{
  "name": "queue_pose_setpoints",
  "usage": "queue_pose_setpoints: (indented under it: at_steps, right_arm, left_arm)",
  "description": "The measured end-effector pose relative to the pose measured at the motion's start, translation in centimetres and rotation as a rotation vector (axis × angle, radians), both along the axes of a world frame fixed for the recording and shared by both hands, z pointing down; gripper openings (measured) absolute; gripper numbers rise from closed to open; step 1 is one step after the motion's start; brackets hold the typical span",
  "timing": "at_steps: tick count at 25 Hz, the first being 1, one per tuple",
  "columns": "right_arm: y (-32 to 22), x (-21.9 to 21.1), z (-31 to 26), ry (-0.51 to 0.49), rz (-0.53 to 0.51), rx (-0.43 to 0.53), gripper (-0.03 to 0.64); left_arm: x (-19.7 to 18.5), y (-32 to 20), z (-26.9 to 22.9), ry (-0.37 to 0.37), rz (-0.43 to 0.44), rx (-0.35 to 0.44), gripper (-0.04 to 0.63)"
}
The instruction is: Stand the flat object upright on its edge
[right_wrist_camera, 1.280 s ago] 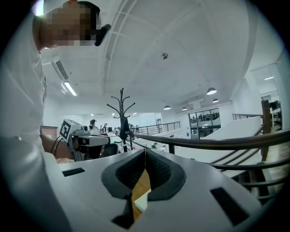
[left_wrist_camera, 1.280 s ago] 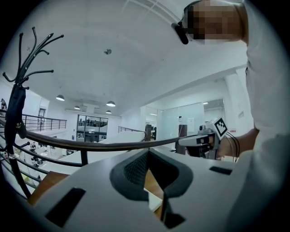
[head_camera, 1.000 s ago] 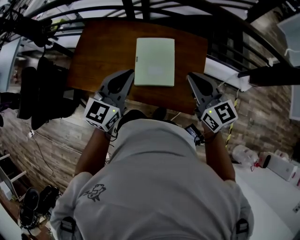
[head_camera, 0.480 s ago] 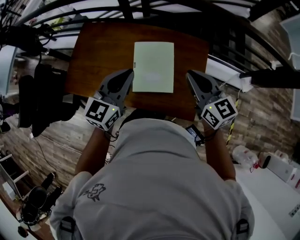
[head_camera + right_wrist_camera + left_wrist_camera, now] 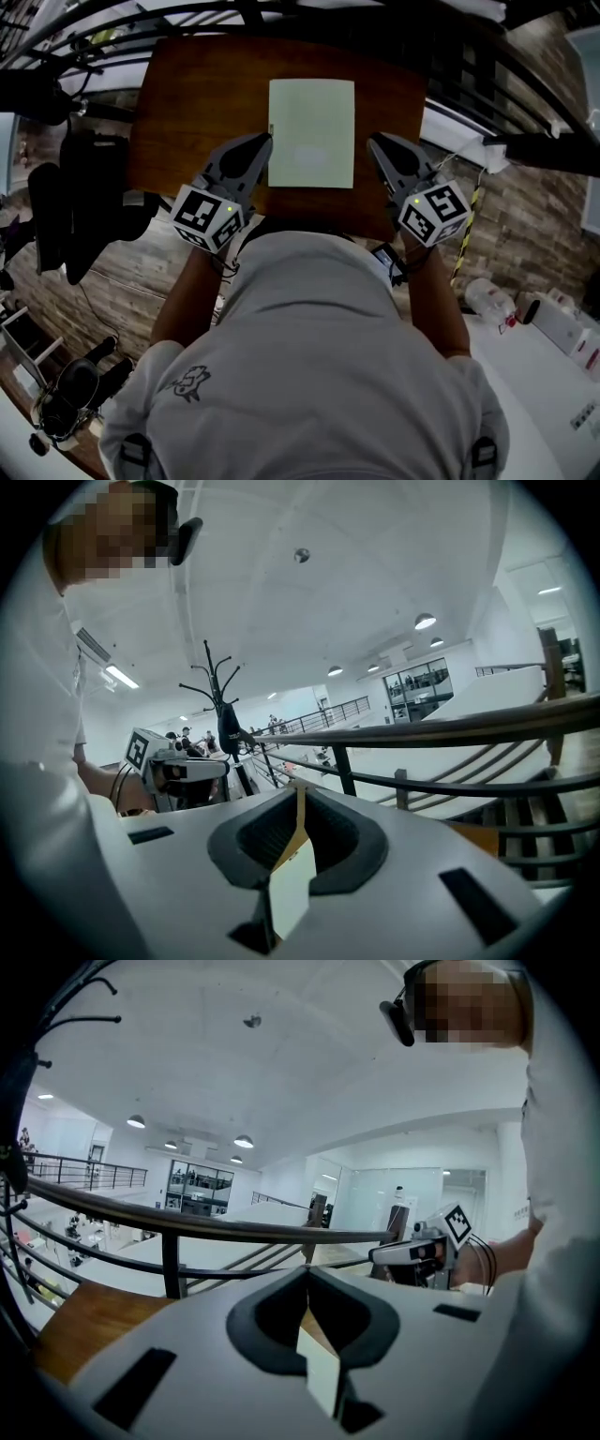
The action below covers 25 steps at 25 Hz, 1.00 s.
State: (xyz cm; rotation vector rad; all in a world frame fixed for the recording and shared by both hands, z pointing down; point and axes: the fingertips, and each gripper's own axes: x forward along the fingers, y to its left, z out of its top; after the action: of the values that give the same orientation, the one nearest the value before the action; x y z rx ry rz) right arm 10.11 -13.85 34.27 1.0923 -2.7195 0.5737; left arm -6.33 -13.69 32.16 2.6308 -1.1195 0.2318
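A pale green flat rectangular object [image 5: 311, 133] lies flat on the brown wooden table [image 5: 197, 94]. My left gripper [image 5: 265, 142] is shut and empty, its tip just beside the object's near left edge. My right gripper [image 5: 373, 143] is also shut and empty, a little off the near right edge. In the left gripper view the closed jaws [image 5: 306, 1270] point across the table, a strip of the pale object [image 5: 322, 1372] shows below them, and the other gripper [image 5: 422, 1251] is opposite. The right gripper view mirrors this: closed jaws [image 5: 300, 787], pale object [image 5: 291, 888], left gripper [image 5: 183, 771].
A dark metal railing [image 5: 169, 1227] runs just beyond the table's far edge. A coat stand with dark clothes [image 5: 84, 187] stands at the left. A white table with bottles [image 5: 544, 319] is at the lower right. The person's body covers the table's near edge.
Both grippers have moved forward and lower, reaching further along the two sides of the flat object. The jaws have stayed shut and the object has not moved on the table.
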Motion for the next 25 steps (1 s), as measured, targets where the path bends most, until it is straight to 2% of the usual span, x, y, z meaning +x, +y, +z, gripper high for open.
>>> queue_pose_setpoints:
  at_steps: [6,18,25]
  right_arm:
    - [-1.5,0.0,2.2,0.008,0.015,-0.052,0.035]
    - [-5.1,0.1,7.3,0.038,0.049,-0.146,0.040]
    - [-6.1,0.0,11.6,0.058,0.043,-0.246,0.123]
  left_arm:
    - [-0.4,-1.7,2.7,0.002,-0.001,-0.076,0.015]
    - [-2.6,-4.6,8.8,-0.032,-0.026,-0.213,0.076]
    - [-3.3,-5.8,11.8,-0.050,-0.041,-0.275,0.104]
